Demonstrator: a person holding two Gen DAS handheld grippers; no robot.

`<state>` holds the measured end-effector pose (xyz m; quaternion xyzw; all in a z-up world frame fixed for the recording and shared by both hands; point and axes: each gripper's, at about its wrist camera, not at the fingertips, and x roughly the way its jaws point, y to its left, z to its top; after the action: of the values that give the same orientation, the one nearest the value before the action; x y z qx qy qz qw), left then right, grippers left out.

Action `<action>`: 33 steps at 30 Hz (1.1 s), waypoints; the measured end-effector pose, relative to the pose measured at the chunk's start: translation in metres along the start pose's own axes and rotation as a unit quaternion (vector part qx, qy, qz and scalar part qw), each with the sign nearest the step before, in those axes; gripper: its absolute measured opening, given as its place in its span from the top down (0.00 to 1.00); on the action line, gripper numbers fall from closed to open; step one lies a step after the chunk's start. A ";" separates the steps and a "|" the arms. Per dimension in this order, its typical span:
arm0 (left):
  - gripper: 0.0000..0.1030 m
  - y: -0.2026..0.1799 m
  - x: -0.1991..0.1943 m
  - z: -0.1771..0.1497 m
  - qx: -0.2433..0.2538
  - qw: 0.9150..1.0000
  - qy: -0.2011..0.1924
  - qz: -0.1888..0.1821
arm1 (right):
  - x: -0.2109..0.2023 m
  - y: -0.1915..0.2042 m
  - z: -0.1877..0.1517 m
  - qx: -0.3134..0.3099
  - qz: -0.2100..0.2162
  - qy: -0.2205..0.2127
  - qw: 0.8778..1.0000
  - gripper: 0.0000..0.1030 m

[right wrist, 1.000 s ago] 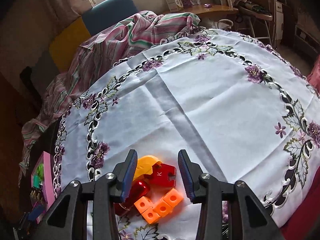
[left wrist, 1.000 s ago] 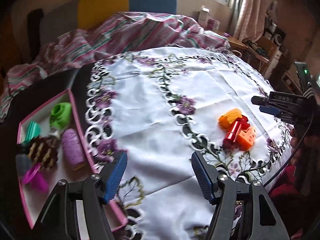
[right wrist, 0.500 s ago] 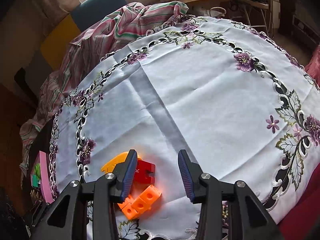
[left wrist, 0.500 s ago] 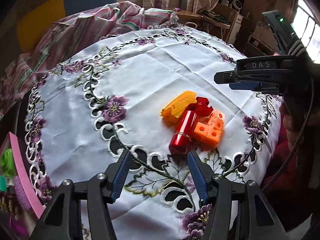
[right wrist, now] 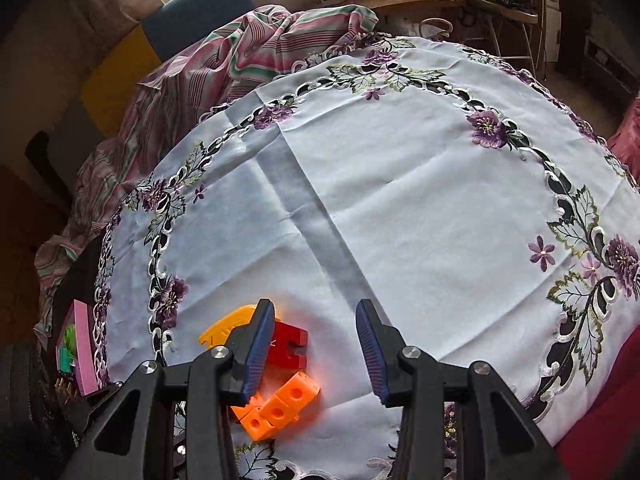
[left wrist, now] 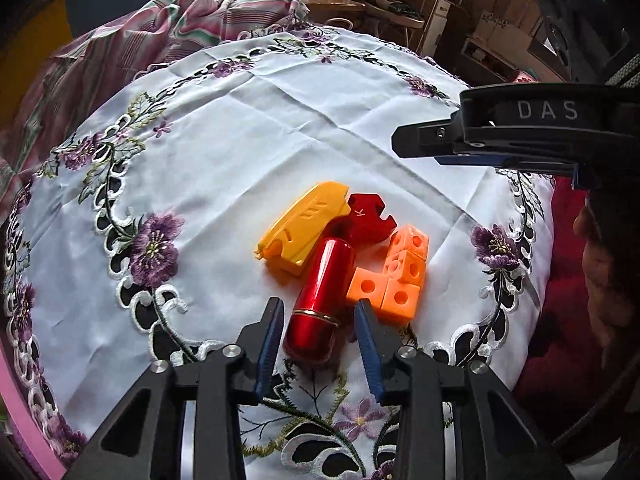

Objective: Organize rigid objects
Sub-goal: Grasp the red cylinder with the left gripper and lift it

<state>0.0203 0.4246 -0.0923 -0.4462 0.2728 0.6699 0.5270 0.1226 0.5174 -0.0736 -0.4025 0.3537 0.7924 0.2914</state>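
Note:
A shiny red cylinder (left wrist: 322,300) lies on the white embroidered tablecloth (left wrist: 280,128), its near end between the open fingers of my left gripper (left wrist: 320,330). A yellow plastic piece (left wrist: 304,226), a red notched block (left wrist: 368,218) and joined orange cubes (left wrist: 394,276) touch it. My right gripper (right wrist: 316,344) is open and empty above the cloth; the yellow piece (right wrist: 224,326), red block (right wrist: 290,346) and orange cubes (right wrist: 280,404) lie below its left finger. It also shows in the left wrist view (left wrist: 500,136).
A pink tray (right wrist: 80,350) with small items sits at the table's left edge. A striped cloth (right wrist: 248,56) is bunched at the far side. The person's red clothing (left wrist: 560,320) is at the right edge.
My left gripper has swung from the pink tray to the toy pile and closed in around the red cylinder. My right gripper has drawn back and to the right of the pile.

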 end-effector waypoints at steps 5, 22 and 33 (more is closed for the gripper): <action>0.74 -0.001 0.015 0.007 0.012 1.000 0.005 -0.013 | 0.002 0.002 0.000 -0.005 -0.001 0.001 1.000 0.59; 0.74 0.036 -0.039 -0.048 -0.093 0.994 -0.062 0.012 | 0.015 0.025 -0.014 -0.057 0.027 0.046 0.997 0.59; 0.74 0.052 -0.082 -0.092 -0.143 0.985 -0.090 0.021 | 0.018 0.046 -0.034 -0.121 0.011 0.078 0.990 0.18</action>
<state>0.0034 0.2942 -0.0670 -0.4488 0.1346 0.7503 0.4664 0.0942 0.4667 -0.0882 -0.4912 0.2810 0.7989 0.2038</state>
